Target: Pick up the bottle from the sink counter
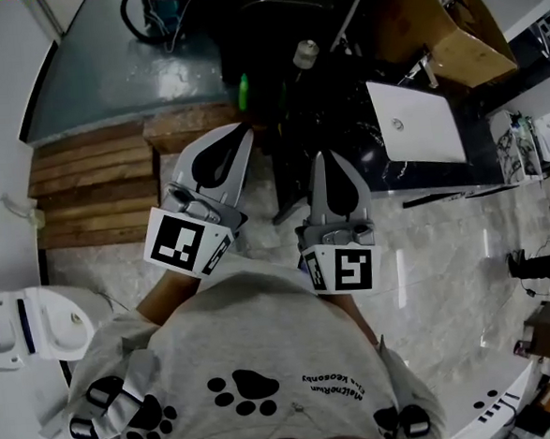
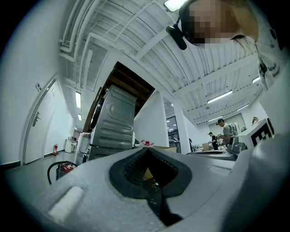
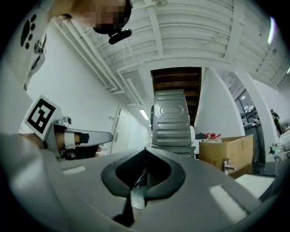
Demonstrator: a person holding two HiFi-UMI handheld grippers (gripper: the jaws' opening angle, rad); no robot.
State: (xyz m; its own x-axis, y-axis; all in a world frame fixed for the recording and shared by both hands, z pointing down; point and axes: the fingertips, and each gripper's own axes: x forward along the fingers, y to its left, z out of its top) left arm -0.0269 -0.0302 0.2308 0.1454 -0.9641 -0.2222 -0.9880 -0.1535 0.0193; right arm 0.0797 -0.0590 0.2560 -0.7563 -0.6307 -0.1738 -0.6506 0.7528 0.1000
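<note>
Both sets of jaws clenched, nothing in them. Left gripper (image 1: 243, 132) and right gripper (image 1: 320, 157) side by side, tips aimed at dark table (image 1: 291, 119), guess lining up approach. Bottle (image 1: 306, 54), pale one I think, upper middle, left of white sink (image 1: 416, 119), well apart from me.

There are two grippers, left gripper (image 1: 243, 130) and right gripper (image 1: 326, 156), one sink (image 1: 419, 124), one tap (image 1: 424, 70), one box (image 1: 455, 37), one bottle (image 1: 306, 54).
</note>
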